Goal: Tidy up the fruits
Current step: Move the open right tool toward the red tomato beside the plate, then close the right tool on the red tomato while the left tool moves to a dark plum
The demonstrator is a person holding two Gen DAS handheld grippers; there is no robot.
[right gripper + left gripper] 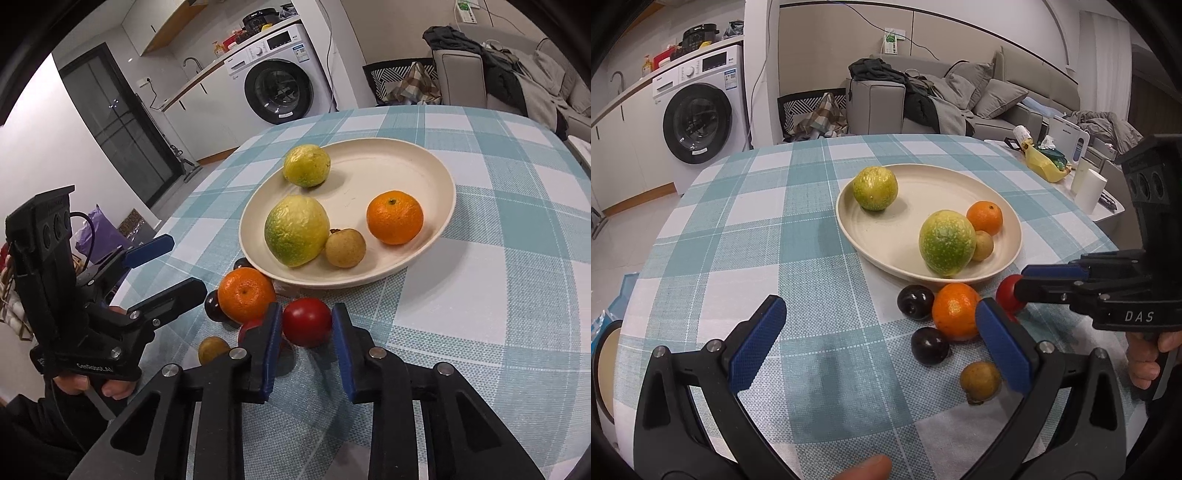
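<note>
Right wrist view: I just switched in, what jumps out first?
The right gripper is shut on a red tomato on the checked tablecloth, just in front of the cream plate. The plate holds two big yellow-green citrus fruits, an orange and a small brown fruit. The left gripper is open at the left.

Cream plate (439, 229) holds two yellow-green citrus, an orange and a small brown fruit; other fruits lie just beside it.

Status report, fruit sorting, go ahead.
Right claw shut on red fruit. Left claw open, empty. Plate holds four fruits. Orange crowds the red fruit.
</note>
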